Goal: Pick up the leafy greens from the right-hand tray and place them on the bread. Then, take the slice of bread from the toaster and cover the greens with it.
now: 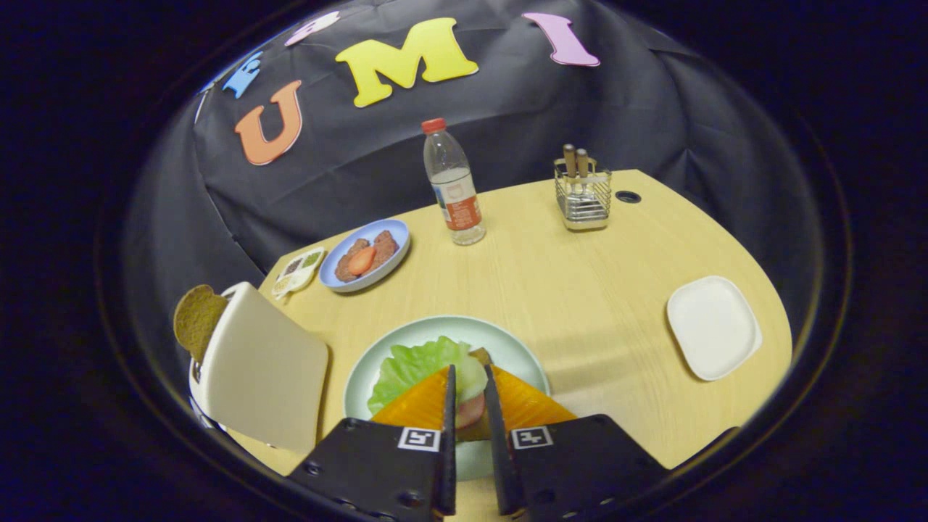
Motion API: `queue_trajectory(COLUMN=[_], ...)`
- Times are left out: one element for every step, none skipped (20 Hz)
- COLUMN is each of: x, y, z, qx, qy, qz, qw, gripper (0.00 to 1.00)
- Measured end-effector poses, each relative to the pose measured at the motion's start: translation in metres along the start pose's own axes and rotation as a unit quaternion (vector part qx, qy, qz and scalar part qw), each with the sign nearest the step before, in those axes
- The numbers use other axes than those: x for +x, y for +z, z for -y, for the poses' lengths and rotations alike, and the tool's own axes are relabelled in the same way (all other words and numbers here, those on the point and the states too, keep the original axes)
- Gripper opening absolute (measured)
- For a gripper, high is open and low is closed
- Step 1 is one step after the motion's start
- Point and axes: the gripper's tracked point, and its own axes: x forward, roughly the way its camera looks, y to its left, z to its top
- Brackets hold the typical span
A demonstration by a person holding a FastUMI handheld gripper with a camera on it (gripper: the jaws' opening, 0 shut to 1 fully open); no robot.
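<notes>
The table (580,290) lay bare between the green plate (507,344) and the white tray (714,326) near its right edge. The toaster (264,366) (bread slice (197,319) protruding) crowded the plate's left rim. The gripper (470,380) stood narrowly parted over the plate, fingers flanking the leafy greens (413,366), grip unclear.

A pale wooden table (580,290) with a rounded edge stood against the booth's black cloth wall (652,123), which hung in soft folds. A small round cable hole (628,196) sat near the table's far corner. Light fell evenly, casting faint shadows on the wood.
</notes>
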Motion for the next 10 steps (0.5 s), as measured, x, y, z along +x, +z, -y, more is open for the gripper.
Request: queue_trajectory(x=[-0.001, -0.005, -0.010, -0.018, -0.026, -0.038, -0.053, -0.069, -0.086, -0.103], y=[0.003, 0.006, 0.011, 0.020, 0.027, 0.036, 0.044, 0.052, 0.061, 0.071], z=[0.004, 0.007, 0.011, 0.015, 0.017, 0.019, 0.017, 0.012, 0.006, -0.004], qx=[-0.005, -0.009, -0.013, -0.016, -0.023, -0.035, -0.045, -0.059, -0.072, -0.084], qy=[-0.006, -0.012, -0.019, -0.025, -0.035, -0.044, -0.050, -0.053, -0.055, -0.055], qz=[0.005, 0.010, 0.020, 0.034, 0.050, 0.067, 0.085, 0.104, 0.122, 0.142], qw=[1.000, 1.000, 1.000, 0.999, 0.998, 0.996, 0.994, 0.991, 0.988, 0.985], gripper=[0.30, 0.40, 0.59, 0.77, 0.95, 0.97, 0.96, 0.96, 0.96, 0.96])
